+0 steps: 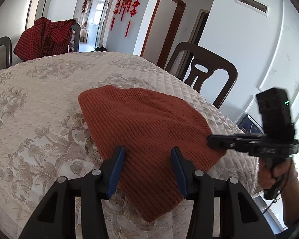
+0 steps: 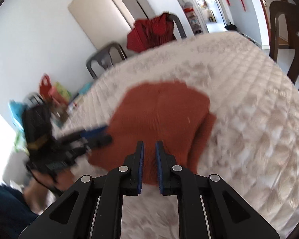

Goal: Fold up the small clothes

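A rust-orange knitted hat lies flat on the quilted floral tablecloth, near the table's near right corner. My left gripper is open, its blue pads straddling the hat's near edge just above it. My right gripper shows in the left wrist view at the hat's right edge, its fingers close together and touching the knit. In the blurred right wrist view the hat lies ahead, my right gripper has a narrow gap over the hat's near edge, and the left gripper sits at the hat's left side.
A dark wooden chair stands at the table's right side. A red checked garment hangs over a chair at the far end. Another chair stands far left. Bags and clutter lie on the floor beyond the table's left edge.
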{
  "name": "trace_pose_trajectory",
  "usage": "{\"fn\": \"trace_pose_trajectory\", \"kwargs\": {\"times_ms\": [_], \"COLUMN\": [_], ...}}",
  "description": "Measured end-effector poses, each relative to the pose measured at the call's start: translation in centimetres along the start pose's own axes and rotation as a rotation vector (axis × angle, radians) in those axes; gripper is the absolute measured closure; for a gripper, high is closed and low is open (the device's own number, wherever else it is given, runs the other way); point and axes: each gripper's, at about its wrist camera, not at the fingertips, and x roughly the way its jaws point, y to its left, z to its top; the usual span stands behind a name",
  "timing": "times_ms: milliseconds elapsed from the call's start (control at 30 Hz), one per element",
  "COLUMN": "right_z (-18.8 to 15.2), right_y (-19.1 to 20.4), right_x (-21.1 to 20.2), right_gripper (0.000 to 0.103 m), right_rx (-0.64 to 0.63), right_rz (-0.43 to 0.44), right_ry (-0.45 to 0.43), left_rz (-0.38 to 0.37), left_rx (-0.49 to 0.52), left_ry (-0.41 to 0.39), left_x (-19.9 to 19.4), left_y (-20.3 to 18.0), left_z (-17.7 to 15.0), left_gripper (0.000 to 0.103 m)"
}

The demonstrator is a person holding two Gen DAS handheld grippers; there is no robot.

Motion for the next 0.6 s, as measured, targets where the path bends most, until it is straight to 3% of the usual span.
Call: {"fn": "trace_pose_trajectory", "kwargs": {"times_ms": [33, 133, 267, 400, 467, 600], "right_z": [-0.6, -1.4, -1.1, -0.6, -0.9, -0.6], "right_y": [-0.9, -2.7, -1.5, -1.0, -1.5, -1.3], "right_x": [0.4, 0.1, 0.0, -0.9, -0.1, -0.2], "right_gripper": [0.102, 0.103, 0.102, 0.101, 0.101, 0.101], "right_rx": [0.026, 0.107, 0.049, 0.039, 0.048, 0.050], "right_rz": [-0.014, 0.034, 0.004, 0.039, -0.009, 0.004], "right_ry": [0.013, -0.006, 0.006, -0.051, -0.013, -0.023], "left_rz": [-0.009, -0.024, -0.025, -0.025, -0.015, -0.026], "left_rx": [-0.007, -0.023, -0.011, 0.013, 0.027, 0.010], "left_ry": [0.000, -0.010, -0.023, 0.012, 0.012, -0.009], "left_x": [-0.4, -1.5, -1.7, -0.5, -0.4, -0.8], "left_y": [0.1, 0.3, -0.1, -0.5, -0.8, -0.5], "left_z": [0.0, 0.1, 0.3, -0.5, -0.6, 1.1], "left_gripper": [0.053, 0.053, 0.053, 0.055, 0.055, 0.055]}}
